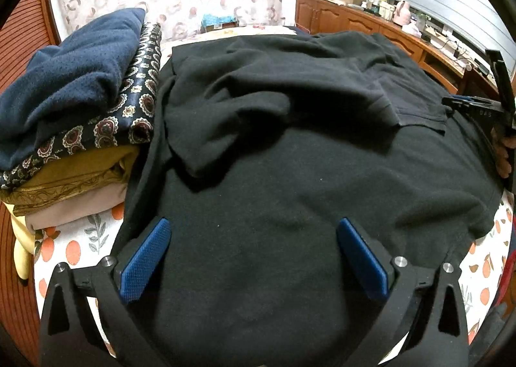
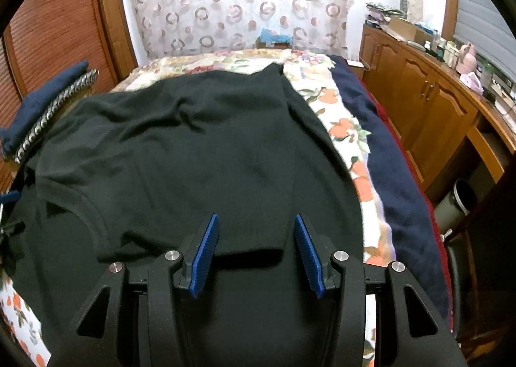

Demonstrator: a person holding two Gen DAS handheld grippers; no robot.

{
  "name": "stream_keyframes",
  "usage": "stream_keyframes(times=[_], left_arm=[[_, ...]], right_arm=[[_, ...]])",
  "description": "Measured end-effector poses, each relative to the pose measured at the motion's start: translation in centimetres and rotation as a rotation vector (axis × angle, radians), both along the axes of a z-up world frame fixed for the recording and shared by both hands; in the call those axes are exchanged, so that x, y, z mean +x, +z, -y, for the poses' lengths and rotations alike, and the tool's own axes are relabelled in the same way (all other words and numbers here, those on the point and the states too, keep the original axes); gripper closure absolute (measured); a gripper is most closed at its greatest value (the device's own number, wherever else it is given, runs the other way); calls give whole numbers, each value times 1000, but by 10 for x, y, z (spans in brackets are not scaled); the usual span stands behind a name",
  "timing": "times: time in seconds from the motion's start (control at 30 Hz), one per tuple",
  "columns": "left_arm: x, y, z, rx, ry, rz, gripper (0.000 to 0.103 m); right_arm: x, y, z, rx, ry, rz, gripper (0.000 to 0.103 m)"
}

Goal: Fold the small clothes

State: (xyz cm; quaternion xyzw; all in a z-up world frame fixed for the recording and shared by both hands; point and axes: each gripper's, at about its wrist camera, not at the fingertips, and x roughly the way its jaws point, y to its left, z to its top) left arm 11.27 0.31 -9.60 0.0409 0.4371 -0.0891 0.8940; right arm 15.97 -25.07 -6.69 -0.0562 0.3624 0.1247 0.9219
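A black shirt (image 1: 290,173) lies spread over the bed, with one side folded inward across its upper part and a sleeve (image 1: 416,102) lying on top at the right. My left gripper (image 1: 253,223) hovers over the shirt's near part, jaws wide open, nothing between the blue pads (image 1: 145,260). In the right wrist view the same shirt (image 2: 193,147) fills the middle. My right gripper (image 2: 256,218) stands open just above it, and a folded edge (image 2: 251,246) lies beneath the gap between its pads, which do not press on it. The right gripper (image 1: 498,99) also shows at the right edge of the left wrist view, held by a hand.
A stack of folded clothes (image 1: 74,92), navy on top, sits left of the shirt. The bed cover (image 2: 348,131) has an orange fruit print, and a navy blanket (image 2: 393,167) runs along its right side. Wooden cabinets (image 2: 429,102) and a bin (image 2: 458,202) stand to the right.
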Motion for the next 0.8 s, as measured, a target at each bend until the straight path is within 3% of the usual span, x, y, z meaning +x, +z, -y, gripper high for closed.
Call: stream_keyframes(times=[0.2, 0.33, 0.43, 0.6, 0.7, 0.8], left_arm=[[0, 0, 0, -8, -8, 0, 0], [-1, 15, -11, -77, 7, 42, 9], [1, 30, -23, -106, 55, 85, 19], [16, 33, -40, -141, 112, 63, 56], [24, 25, -41, -150, 112, 31, 64], [28, 18, -36, -115, 114, 17, 64]], right_arm=[[-1, 0, -5, -33, 4, 5, 52], [-2, 1, -2, -30, 6, 5, 52], [-2, 3, 0, -31, 7, 5, 52], [-2, 3, 1, -30, 7, 5, 52], [-2, 3, 1, -30, 6, 5, 52], [-2, 3, 1, -30, 6, 5, 52]])
